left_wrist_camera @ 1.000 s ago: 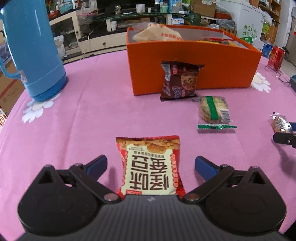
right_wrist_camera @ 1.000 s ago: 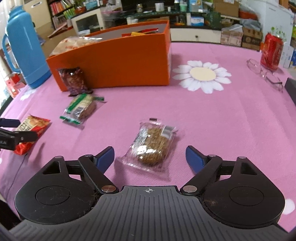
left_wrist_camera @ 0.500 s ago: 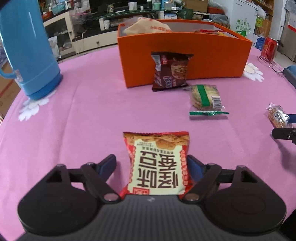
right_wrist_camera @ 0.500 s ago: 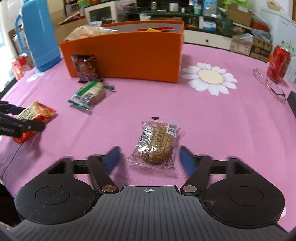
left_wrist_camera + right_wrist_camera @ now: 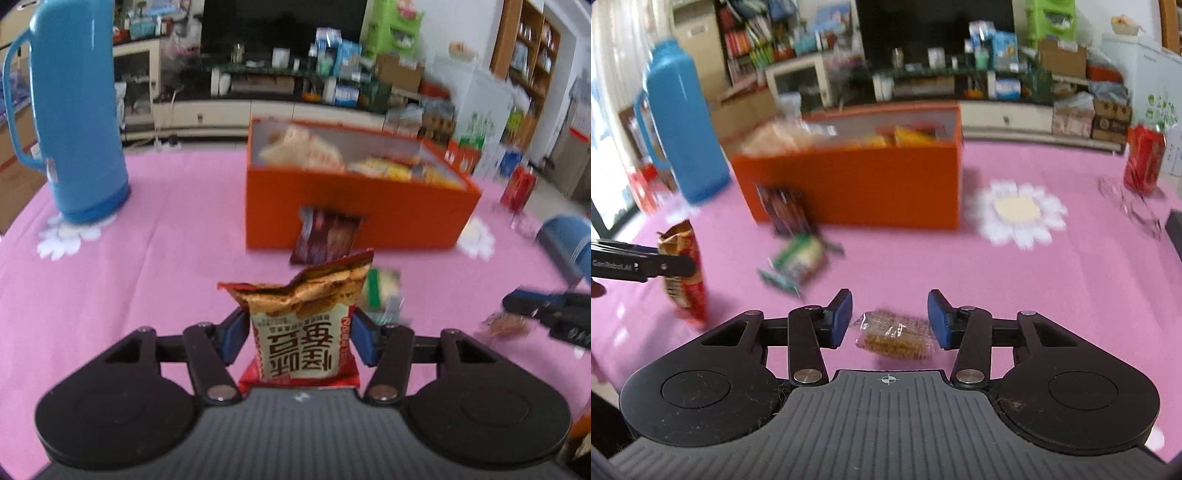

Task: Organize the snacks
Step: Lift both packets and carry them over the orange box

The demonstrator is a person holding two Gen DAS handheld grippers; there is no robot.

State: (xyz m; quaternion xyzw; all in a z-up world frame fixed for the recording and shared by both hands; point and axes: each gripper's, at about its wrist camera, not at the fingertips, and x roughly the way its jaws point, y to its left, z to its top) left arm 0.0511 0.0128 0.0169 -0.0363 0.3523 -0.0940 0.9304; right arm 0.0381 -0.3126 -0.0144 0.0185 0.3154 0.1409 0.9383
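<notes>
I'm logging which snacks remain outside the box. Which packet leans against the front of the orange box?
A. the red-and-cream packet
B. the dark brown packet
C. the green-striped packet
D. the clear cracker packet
B: the dark brown packet stands propped against the orange box front wall, while the green-striped packet lies flat on the pink tablecloth.

"GenRobot.AI" on left gripper [image 5: 670, 266]
</notes>
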